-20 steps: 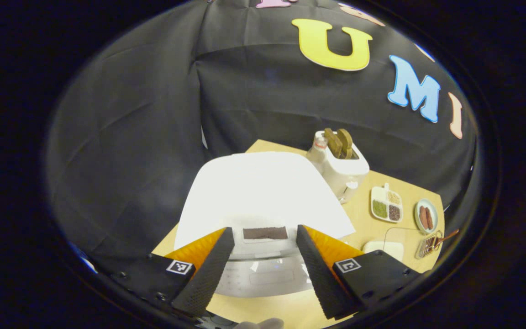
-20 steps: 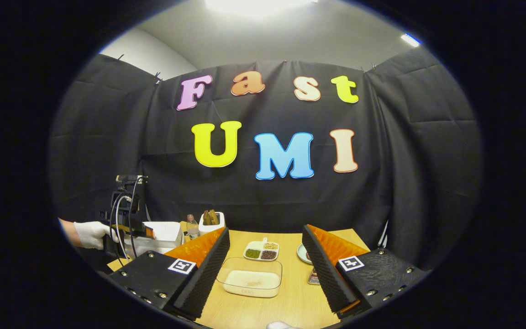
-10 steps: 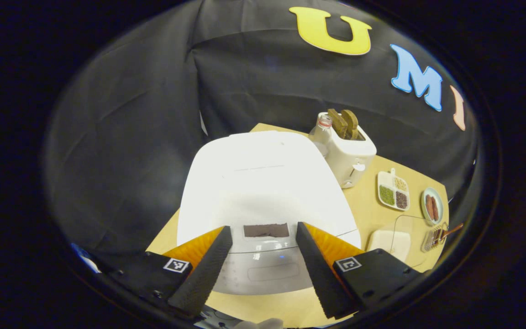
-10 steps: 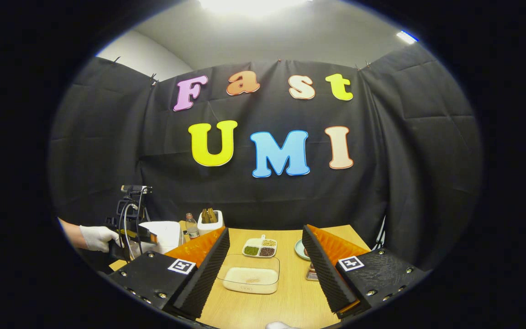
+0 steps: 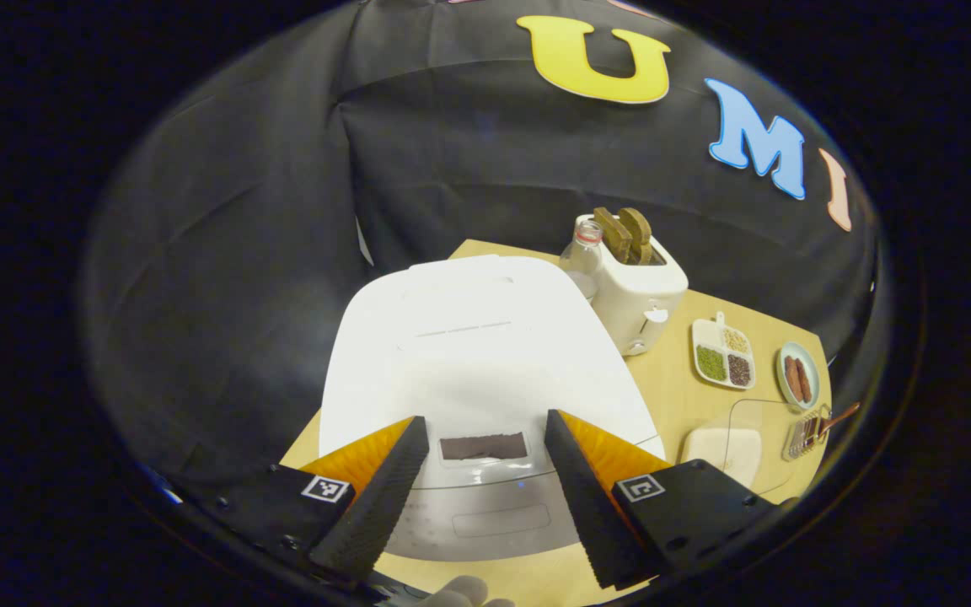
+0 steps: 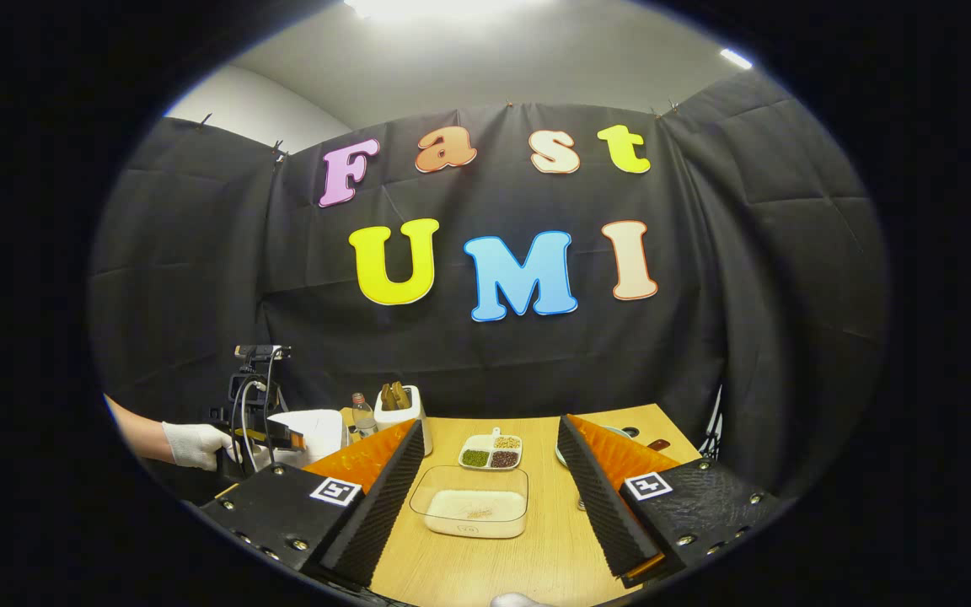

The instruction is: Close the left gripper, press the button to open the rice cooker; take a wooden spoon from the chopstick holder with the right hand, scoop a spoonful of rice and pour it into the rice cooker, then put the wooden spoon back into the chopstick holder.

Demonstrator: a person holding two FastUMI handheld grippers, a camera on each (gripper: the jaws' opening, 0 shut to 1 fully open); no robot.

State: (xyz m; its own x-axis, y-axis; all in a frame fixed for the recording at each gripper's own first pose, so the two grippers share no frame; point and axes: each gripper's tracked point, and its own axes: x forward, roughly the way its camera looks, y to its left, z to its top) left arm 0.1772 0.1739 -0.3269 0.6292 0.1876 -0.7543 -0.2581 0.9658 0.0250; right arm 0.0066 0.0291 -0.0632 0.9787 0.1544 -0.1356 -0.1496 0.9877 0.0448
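Observation:
The white rice cooker (image 5: 477, 337) stands with its lid down. My left gripper (image 5: 484, 419) hangs open above its front, fingers on either side of the dark display panel (image 5: 483, 446); the grey control face (image 5: 501, 520) lies below. At the table's right edge a wire chopstick holder (image 5: 804, 434) holds a wooden spoon (image 5: 839, 415). A clear box of rice (image 5: 734, 443) sits beside it. My right gripper (image 6: 491, 423) is open above the table, with the rice box (image 6: 475, 512) between its fingers, farther off. A gloved hand (image 6: 195, 443) holds the left gripper (image 6: 270, 434) at the cooker (image 6: 310, 430).
Behind the cooker stand a white toaster (image 5: 637, 291) with brown slices and a small bottle (image 5: 584, 257). A divided dish of grains (image 5: 723, 354) and a plate with sausages (image 5: 797, 379) lie toward the back right. The light wooden table (image 6: 536, 556) runs forward under my right gripper.
The left gripper has tilted and shifted slightly over the cooker's front, still open. The right gripper view has drifted a little, so the chopstick holder has slipped behind its right finger.

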